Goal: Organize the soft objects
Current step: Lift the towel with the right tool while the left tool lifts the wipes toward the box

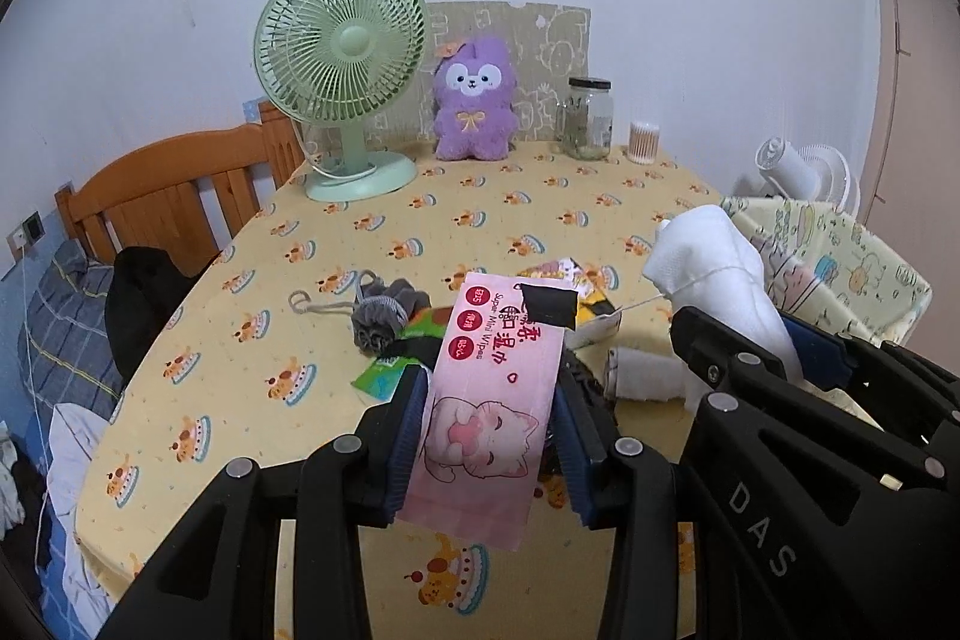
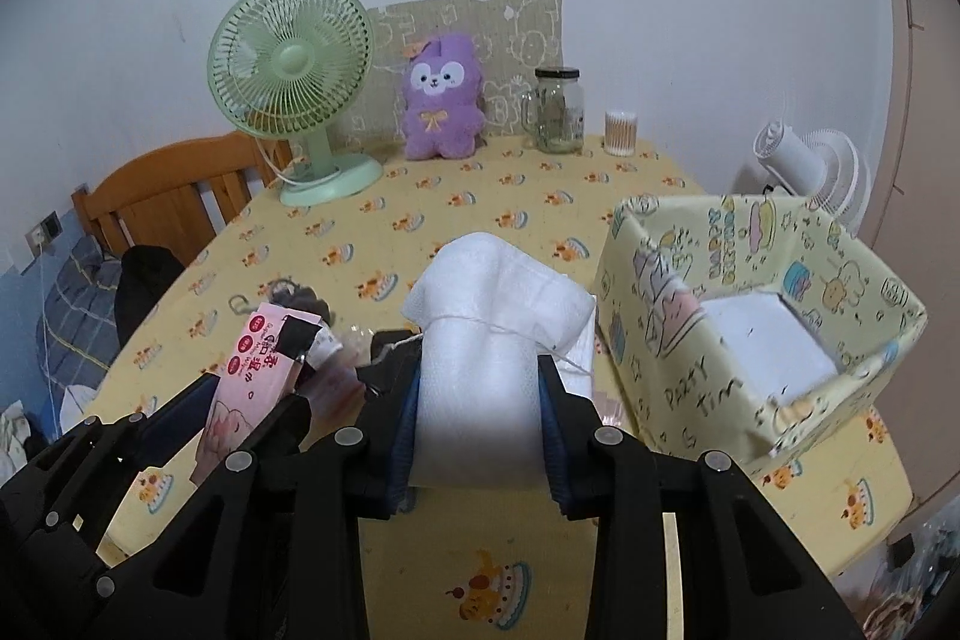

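Pink wipes pack (image 1: 489, 400), cat print, black tape at its far end, raised off the table. White cloth bundle (image 2: 480, 358), string-tied, raised right of it. Grey scrunchie (image 1: 384, 313) lies far-left on the cloth. Yellow box (image 2: 750, 340) at right, open.

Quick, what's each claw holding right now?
Left claw: closed on the pink wipes pack.
Right claw: closed on the white cloth bundle.

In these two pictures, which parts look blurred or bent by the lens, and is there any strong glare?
Left wrist view: the wipes pack in the left hand-held gripper is sharp; the table edge curves, dark corners. Right wrist view: the lower white cloth in the right hand-held gripper is out of focus; the box looks bowed. Light is soft in both, no strong glare.
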A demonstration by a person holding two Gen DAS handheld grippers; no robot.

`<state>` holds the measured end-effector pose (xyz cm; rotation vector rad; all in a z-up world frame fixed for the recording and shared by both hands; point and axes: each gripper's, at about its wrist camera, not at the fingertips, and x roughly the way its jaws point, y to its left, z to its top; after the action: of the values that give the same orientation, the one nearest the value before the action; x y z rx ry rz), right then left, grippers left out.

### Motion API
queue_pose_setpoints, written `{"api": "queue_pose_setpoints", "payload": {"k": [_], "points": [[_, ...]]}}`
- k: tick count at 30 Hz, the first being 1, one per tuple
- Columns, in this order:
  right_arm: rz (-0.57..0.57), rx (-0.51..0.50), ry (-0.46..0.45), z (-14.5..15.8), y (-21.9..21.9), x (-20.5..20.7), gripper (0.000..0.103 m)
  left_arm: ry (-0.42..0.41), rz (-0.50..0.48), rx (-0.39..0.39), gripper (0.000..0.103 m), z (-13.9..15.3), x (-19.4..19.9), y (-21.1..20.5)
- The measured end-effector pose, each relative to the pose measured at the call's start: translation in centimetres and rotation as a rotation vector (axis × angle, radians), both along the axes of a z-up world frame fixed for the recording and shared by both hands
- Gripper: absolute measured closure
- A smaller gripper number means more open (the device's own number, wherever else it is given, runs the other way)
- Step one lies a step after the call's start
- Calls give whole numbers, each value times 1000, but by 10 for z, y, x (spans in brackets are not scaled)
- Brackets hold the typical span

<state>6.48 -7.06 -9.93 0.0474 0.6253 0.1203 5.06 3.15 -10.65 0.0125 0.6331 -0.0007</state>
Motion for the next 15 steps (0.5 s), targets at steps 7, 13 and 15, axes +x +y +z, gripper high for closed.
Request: {"api": "queue_pose_setpoints", "payload": {"k": [7,13,15], "points": [[4,3,-33,20,-3,-3,64,-30,5,-4,61,18,0,-2],[10,8,-60,36,-8,-5,64,-52,2,-11,61,31,1,-5],[16,10,-68,40,-10,-5,64,-56,0,-14,61,34,1,-7]]}}
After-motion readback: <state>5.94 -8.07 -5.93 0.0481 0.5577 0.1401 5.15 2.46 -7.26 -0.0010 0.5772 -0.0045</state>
